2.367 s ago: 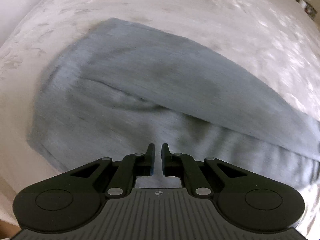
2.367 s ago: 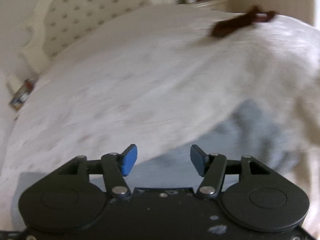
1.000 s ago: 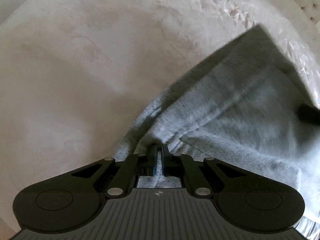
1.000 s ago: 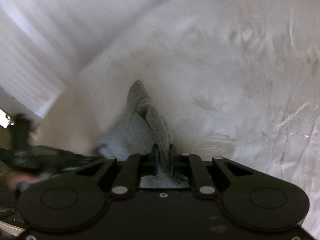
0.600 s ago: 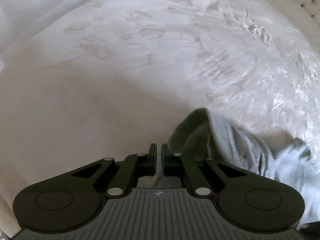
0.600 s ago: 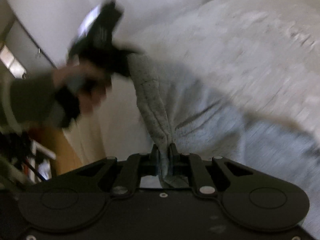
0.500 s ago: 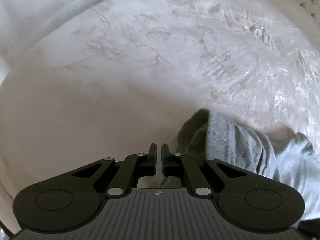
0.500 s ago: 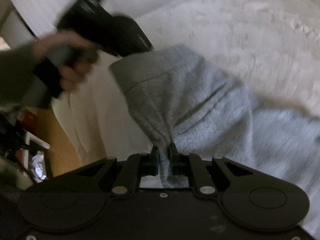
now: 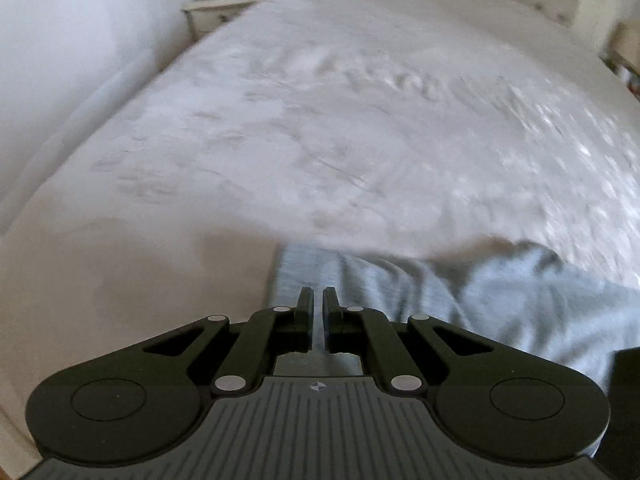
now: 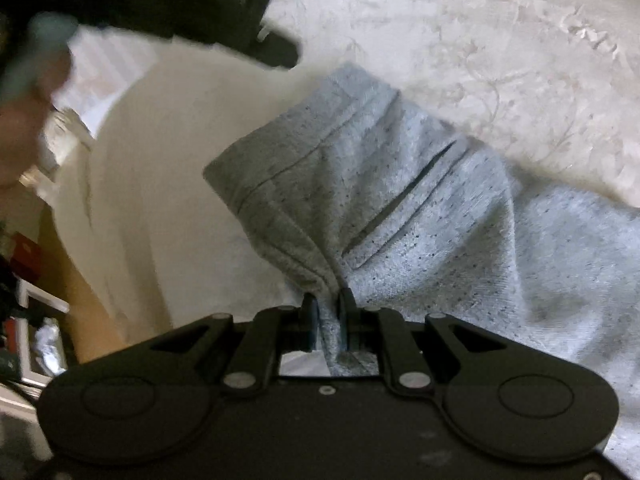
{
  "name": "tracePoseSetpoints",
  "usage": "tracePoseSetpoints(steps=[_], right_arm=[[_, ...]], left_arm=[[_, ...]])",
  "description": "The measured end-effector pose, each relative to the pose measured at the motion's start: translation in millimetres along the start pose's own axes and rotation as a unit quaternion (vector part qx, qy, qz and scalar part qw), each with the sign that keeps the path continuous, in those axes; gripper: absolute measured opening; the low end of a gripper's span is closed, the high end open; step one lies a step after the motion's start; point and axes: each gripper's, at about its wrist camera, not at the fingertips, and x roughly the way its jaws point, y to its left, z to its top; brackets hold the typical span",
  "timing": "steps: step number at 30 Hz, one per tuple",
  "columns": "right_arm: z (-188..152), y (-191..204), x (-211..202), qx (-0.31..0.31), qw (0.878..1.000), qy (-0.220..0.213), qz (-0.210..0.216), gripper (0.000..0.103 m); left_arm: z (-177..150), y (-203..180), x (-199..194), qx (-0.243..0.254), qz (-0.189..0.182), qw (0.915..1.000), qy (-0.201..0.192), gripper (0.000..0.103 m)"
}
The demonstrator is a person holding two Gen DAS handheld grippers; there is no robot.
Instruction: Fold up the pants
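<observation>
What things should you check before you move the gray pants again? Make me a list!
1. Right gripper pinching the pants: ok, fabric is bunched between its closed fingers.
2. Left gripper holding fabric: cannot tell; its fingers are nearly together over the pants, but no pinched cloth shows.
3. Pants lying flat: not ok, the waistband end is lifted and creased.
4. Room on the bed to lay them out: ok, wide bare cover beyond the pants.
5. Grippers apart from each other: ok, the left gripper is up and to the side in the right view.

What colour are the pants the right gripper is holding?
Light heathered grey with dark flecks; the pants show best in the right wrist view.
</observation>
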Motion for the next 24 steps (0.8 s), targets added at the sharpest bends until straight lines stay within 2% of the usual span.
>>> tracePoseSetpoints(steps=[5,8,10,12,14,17,22,24], right_arm=[[-2,3,6,0.023,0.999,-0.028,0.010,0.041],[-18,-4,-20,0.050,0.998,-0.044,0.006,0.042],[-35,-15,-40,0.079,0.995,-0.054,-0.005,0.043],[-57,-29,-62,0.115,0.991,-0.067,-0.028,0.043],[-81,-47,-82,0.157,0.982,-0.078,-0.064,0.043],[-118,-78,-117,0.236,0.960,-0.095,-0.116,0.043],[-186,-127,-177,0.355,0.905,-0.129,-0.193,0.045],[-213,-145,-198,0.388,0.884,-0.139,-0.221,0.046]], left_arm=[[-16,-19,20,0.030,-0.024,0.9985,0.039,0.006],[-31,-21,38,0.038,-0.021,0.9963,0.074,0.007],[-44,-21,56,0.049,0.003,0.9930,0.108,0.006],[-55,-19,67,0.054,0.014,0.9901,0.129,0.006],[-58,-22,68,0.057,0.023,0.9894,0.132,0.006],[-54,-35,59,0.067,0.043,0.9894,0.122,0.007],[-51,-70,37,0.062,0.023,0.9935,0.093,0.007],[-54,-92,33,0.067,0.009,0.9930,0.096,0.007]])
